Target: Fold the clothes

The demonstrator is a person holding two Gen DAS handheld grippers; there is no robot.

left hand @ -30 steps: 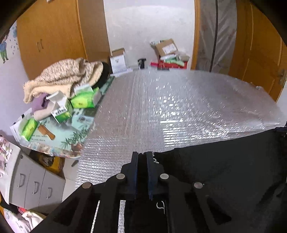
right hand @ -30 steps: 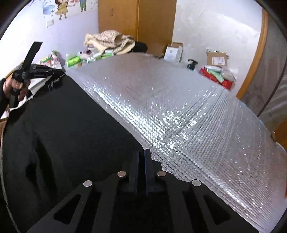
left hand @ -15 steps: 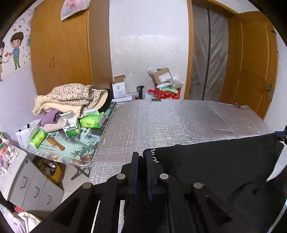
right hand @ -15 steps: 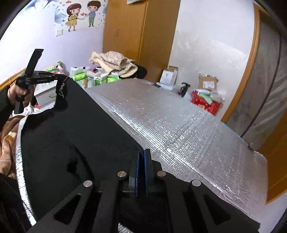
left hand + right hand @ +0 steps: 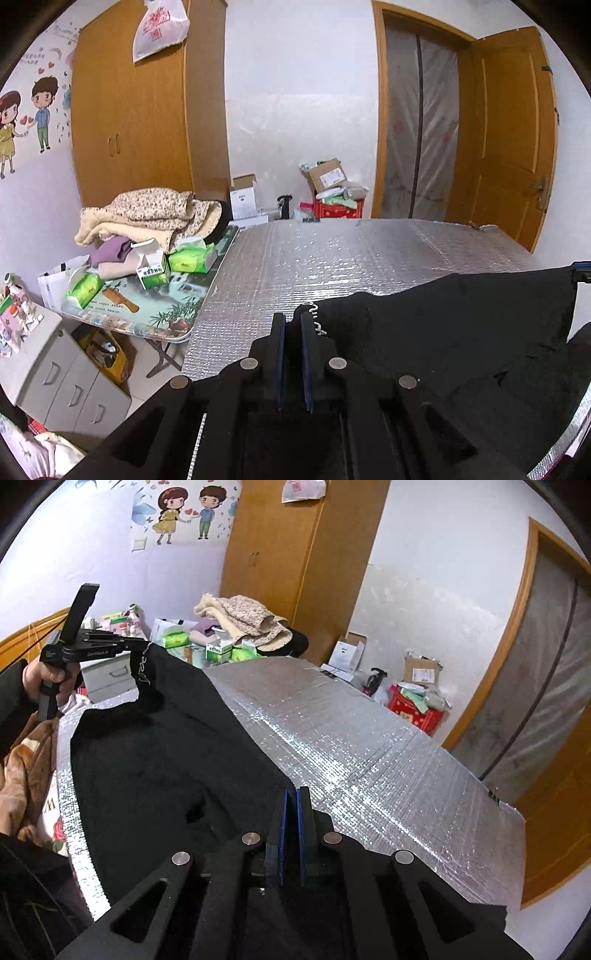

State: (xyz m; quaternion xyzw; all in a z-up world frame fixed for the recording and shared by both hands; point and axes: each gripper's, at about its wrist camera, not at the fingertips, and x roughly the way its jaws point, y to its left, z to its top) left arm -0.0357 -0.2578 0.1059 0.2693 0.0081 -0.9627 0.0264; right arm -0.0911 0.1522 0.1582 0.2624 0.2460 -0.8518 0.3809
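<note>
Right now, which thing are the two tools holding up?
Look at the big shiny silver mat that covers the bed. Over its near end hangs a black garment, pinched between the left tool and the right tool. It is the only dark cloth there.

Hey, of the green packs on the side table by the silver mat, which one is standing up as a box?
The green-and-white carton with its white flap open, in the middle. The other two are soft tissue packs: one to its left by the wooden comb, one to its right.

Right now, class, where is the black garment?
The black garment hangs stretched between the left gripper and right gripper, over the near edge of the silver mat.
</note>
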